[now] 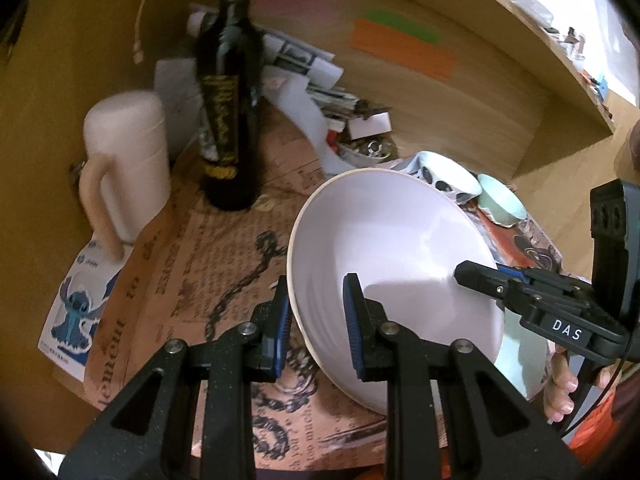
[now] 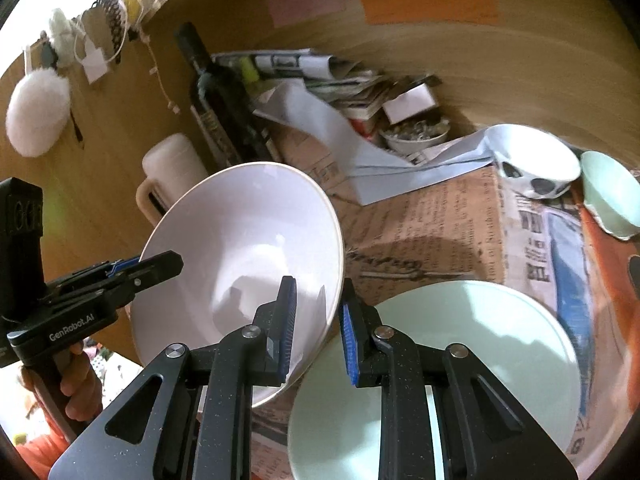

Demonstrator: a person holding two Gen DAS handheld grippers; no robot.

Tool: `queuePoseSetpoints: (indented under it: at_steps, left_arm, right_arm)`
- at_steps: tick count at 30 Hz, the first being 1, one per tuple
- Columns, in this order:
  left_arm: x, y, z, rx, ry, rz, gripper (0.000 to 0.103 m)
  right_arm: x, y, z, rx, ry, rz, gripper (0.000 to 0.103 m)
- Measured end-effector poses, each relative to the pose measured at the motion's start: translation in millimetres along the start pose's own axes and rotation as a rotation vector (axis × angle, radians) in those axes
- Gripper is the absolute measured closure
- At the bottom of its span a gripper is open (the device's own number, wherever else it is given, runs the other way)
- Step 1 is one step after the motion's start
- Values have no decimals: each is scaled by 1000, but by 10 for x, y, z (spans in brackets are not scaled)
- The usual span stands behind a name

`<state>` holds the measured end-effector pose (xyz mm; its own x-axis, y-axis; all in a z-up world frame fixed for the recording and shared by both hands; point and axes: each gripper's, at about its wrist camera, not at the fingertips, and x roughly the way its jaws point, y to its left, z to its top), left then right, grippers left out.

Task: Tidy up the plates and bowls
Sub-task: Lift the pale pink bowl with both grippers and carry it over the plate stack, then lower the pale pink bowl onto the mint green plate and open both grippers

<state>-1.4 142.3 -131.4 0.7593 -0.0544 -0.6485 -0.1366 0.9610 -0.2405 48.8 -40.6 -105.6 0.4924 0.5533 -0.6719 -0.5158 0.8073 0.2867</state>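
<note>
You have the large, glossy pale-lilac ceramic bowl (image 1: 384, 264) off the table and tilted, carried between both tools. Your left gripper (image 1: 318, 324) is pinched narrow on its near-left rim, one blue pad outside the wall and one inside. Your right gripper (image 2: 318, 328) clamps the opposite rim the same way, jaws nearly together with only the thin wall between them.

Just below and beside the bowl lies the flat, round mint-green plate (image 2: 500, 344), resting on the newspaper-print table covering (image 1: 224, 248). Farther back, against the wooden wall, stand a white bowl with black spots (image 2: 536, 168) and, just beside it, a small mint-green bowl (image 2: 612, 192), apparently tilted.

As I read it, the job is at an early-to-middle stage: one bowl is in transit and nothing visible is stacked yet. The plate and the two small bowls still sit apart, so most of the sorting remains, and where you mean to set this bowl is not evident.

Outward again, a dark glass bottle (image 1: 232, 92) and a cream plastic jug with a handle (image 1: 128, 160) stand near a heap of papers (image 2: 332, 80).

The plate's near edge is hidden behind your right gripper, the small mint bowl is cut by the frame edge, and the contents of the dish among the papers are too blurred to name.
</note>
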Motion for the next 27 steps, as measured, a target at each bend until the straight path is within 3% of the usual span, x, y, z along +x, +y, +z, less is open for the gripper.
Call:
queuePoseSetpoints:
  at_steps: [15, 27]
  left_arm:
    - [149, 297, -177, -49, 72, 29, 79]
    - [206, 297, -207, -27, 74, 36, 79]
  right_arm:
    - [421, 174, -76, -20, 129, -13, 84]
    - [447, 192, -78, -52, 146, -28, 81]
